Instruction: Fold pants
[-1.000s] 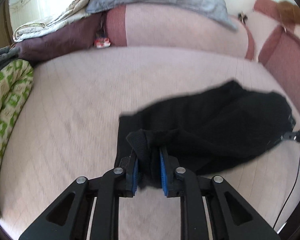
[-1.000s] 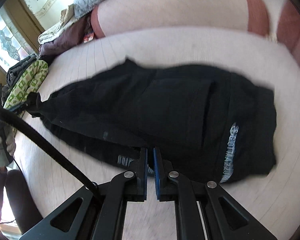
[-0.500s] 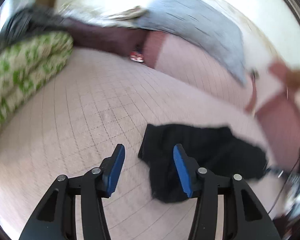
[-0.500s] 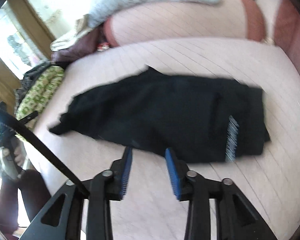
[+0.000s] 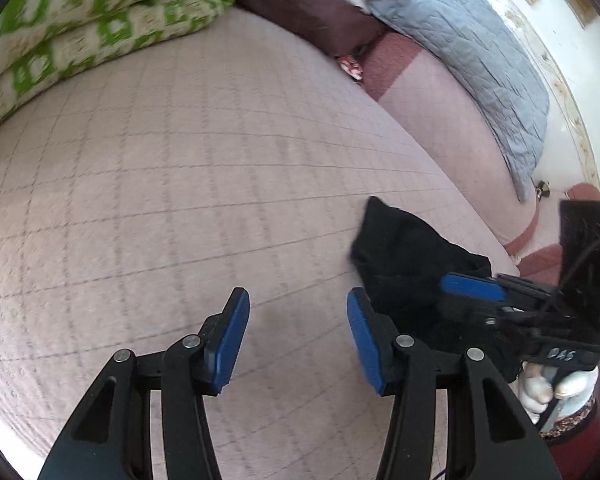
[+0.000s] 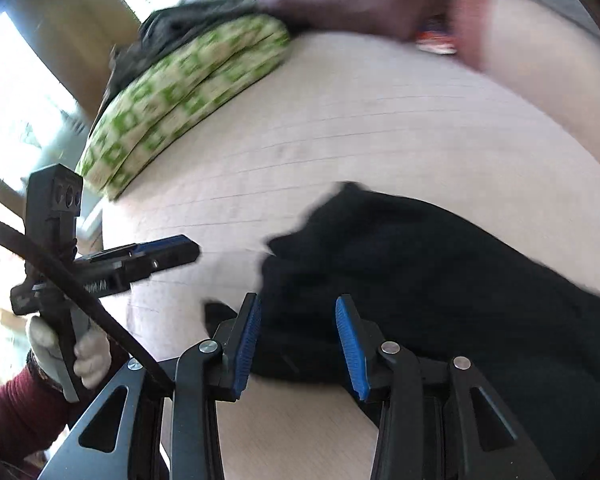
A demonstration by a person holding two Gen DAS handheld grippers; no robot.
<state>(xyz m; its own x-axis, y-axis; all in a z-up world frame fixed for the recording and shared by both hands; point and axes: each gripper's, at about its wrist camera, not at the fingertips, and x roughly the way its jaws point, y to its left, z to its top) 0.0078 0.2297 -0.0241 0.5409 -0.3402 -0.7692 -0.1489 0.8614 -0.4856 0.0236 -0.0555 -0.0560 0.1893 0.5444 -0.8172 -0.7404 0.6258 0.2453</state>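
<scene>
In the left wrist view the left gripper [image 5: 298, 336] is hanging above the pale quilted bed cover [image 5: 180, 184] with its blue pads [image 5: 228, 338] standing well apart after just opening; nothing is lying between them, only bare cover. The black pants [image 5: 404, 264] are lying bunched on the cover to the right, beside the right-hand finger but not gripped by it. Further right the right gripper [image 5: 472, 288] is reaching in over the pants, carried by a white-gloved hand [image 5: 548, 390]. A green-patterned quilt [image 5: 80, 28] is sitting folded at the far left, with a dark maroon cushion [image 5: 308, 8] and a grey quilted blanket [image 5: 472, 52] running along the back.

In the right wrist view, which is blurring somewhat, the right gripper [image 6: 298, 344] is hovering over the near edge of the pants [image 6: 440, 280] with its jaws parted, also freshly opened; black cloth is showing in the gap, yet the pads [image 6: 350, 344] are not pressing on it. The pants are spreading in a crumpled heap from the centre toward the lower right of the cover [image 6: 360, 128]. At the left the left gripper [image 6: 164, 252] is pointing in over bare cover, apart from the cloth, held by a gloved hand [image 6: 66, 350] above a dark red sleeve [image 6: 16, 412]. A black cable [image 6: 80, 300] is crossing in front, and the green quilt [image 6: 180, 96] is lying beyond
</scene>
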